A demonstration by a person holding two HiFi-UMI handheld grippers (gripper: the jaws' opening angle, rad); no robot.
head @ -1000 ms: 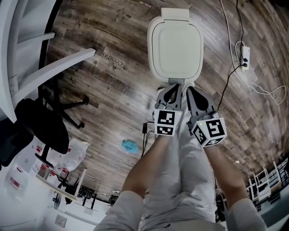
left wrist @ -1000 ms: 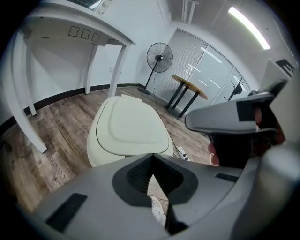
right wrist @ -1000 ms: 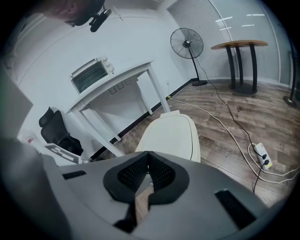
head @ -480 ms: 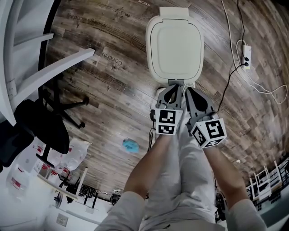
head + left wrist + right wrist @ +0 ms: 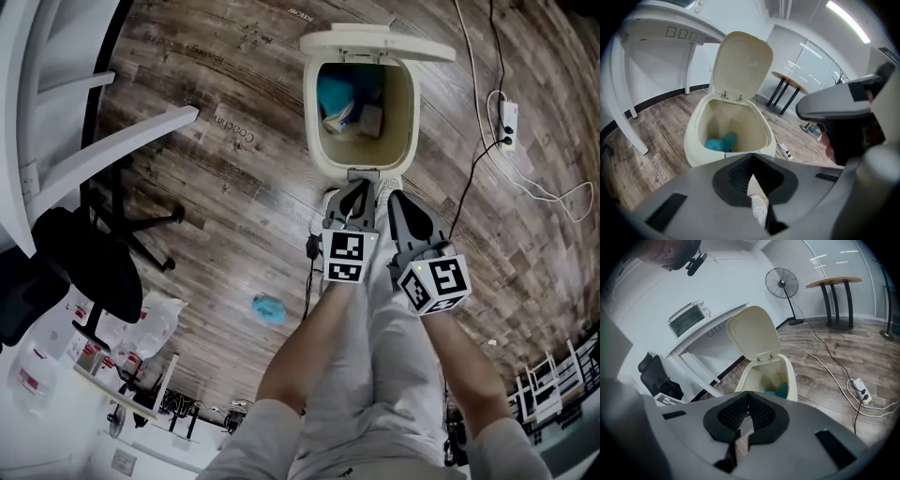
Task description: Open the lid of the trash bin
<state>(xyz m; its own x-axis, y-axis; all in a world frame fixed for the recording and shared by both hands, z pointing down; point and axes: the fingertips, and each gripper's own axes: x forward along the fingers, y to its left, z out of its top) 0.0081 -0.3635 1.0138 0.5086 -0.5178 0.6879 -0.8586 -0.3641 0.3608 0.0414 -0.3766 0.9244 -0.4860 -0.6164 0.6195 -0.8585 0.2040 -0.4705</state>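
The lid [image 5: 375, 41] of the trash bin [image 5: 314, 131] stands raised at the bin's far edge, so we judge the task done. Our left gripper [image 5: 360, 186] and right gripper [image 5: 397, 199] hang just near of the bin, jaws closed together, holding nothing.

This looks like an office. The floor [image 5: 216, 141] has wood-look boards. A black desk chair [image 5: 89, 267] stands by a long white worktop [image 5: 712, 324]. A small oven [image 5: 686, 318] sits on that worktop. A tall fan [image 5: 781, 283] stands by the wall, near a round table [image 5: 834, 282] with dark legs. Blinds [image 5: 806, 258] cover the big windows. Long lights [image 5: 848, 18] run along the ceiling. A power strip [image 5: 507, 120] and white cables [image 5: 478, 84] lie on the floor.
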